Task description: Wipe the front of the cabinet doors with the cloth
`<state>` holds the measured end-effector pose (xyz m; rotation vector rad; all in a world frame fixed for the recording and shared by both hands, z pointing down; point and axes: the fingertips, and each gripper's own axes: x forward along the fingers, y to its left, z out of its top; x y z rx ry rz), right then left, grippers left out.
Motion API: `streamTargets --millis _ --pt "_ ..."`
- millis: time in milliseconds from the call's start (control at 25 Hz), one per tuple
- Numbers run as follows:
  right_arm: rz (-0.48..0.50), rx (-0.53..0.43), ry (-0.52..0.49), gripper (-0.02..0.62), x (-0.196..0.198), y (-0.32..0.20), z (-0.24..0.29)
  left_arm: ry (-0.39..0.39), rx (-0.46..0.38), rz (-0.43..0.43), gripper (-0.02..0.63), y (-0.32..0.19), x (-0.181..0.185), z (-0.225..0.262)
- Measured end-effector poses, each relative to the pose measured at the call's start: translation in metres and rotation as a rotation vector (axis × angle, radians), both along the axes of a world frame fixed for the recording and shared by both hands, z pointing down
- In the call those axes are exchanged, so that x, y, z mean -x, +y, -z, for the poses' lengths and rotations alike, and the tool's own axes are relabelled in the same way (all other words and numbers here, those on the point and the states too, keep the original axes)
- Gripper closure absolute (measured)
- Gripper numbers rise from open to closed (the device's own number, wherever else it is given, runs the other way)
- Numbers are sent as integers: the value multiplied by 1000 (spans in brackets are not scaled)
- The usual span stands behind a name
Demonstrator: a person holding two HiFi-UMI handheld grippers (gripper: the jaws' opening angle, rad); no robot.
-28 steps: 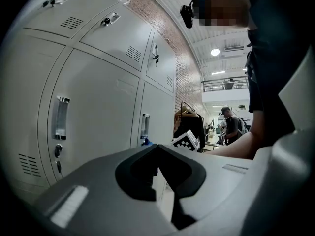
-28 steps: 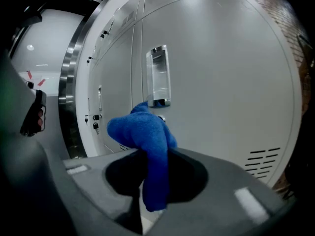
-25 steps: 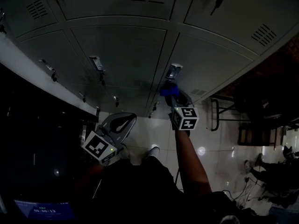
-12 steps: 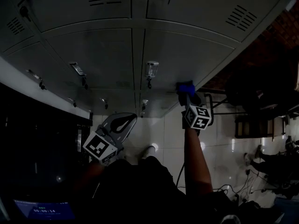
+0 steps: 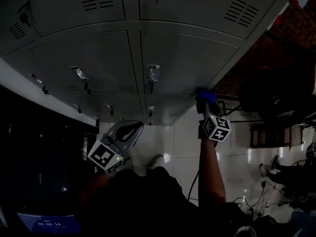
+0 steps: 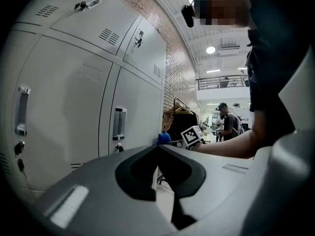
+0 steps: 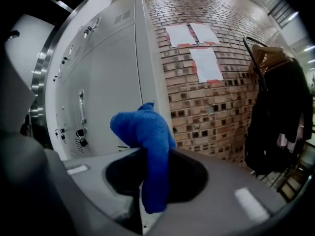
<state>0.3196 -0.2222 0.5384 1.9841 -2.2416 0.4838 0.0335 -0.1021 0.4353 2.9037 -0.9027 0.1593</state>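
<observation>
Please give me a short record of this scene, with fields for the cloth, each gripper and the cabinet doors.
right gripper: shut on cloth
cloth: blue, at right edge of cabinet doors; contact unclear
left gripper: shut, empty, held low, apart from the doors
cabinet doors: grey, all closed
brick wall: right of the cabinet doors

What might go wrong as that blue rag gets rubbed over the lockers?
The blue cloth is pinched in the right gripper by a narrow fold, so dragging could tug it free. It sits near the right edge of the cabinet, so a stroke may slip onto the brick wall. Going left, it could snag the door handle.
</observation>
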Motion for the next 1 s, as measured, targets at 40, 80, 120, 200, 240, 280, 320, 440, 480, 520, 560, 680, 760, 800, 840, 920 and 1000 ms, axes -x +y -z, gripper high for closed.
streamTargets --millis 40,80,120,200,240,280,320,440,480,520,560,680,760,800,840,920,1000 --pt "16 -14 -1 511 5 3 5 2 0 8 606 1 3 1" --pt "35 -29 3 511 12 7 11 3 -2 17 606 3 6 2" --pt "56 -45 11 511 21 11 17 3 -3 23 606 4 10 3" --pt "103 -67 32 511 43 22 25 2 -3 31 606 10 20 3" --pt "129 -73 43 511 55 29 28 4 -3 34 606 13 25 2" --pt "156 -79 54 511 68 36 32 5 -3 34 606 17 30 3" --pt "181 -84 63 511 81 44 36 7 -6 33 606 20 36 3" --pt "240 -99 75 511 125 69 51 10 -17 20 606 31 56 7" --pt "255 -106 77 511 142 79 57 12 -21 13 606 35 64 9" --pt "269 -115 79 511 159 89 64 15 -25 7 606 40 73 10" --pt "282 -127 82 511 177 100 71 20 -30 1 606 44 83 12" --pt "325 -169 96 511 233 129 92 39 -46 -15 606 58 111 18" --pt "361 -186 95 511 274 149 102 54 -60 -24 606 69 129 23" --pt "381 -193 97 511 295 159 106 59 -66 -30 606 76 139 25" --pt "400 -200 101 511 315 170 110 62 -70 -36 606 83 148 26" --pt "434 -214 111 511 352 190 117 66 -69 -47 606 96 164 27" --pt "458 -222 111 511 381 207 122 73 -66 -56 606 107 178 27"
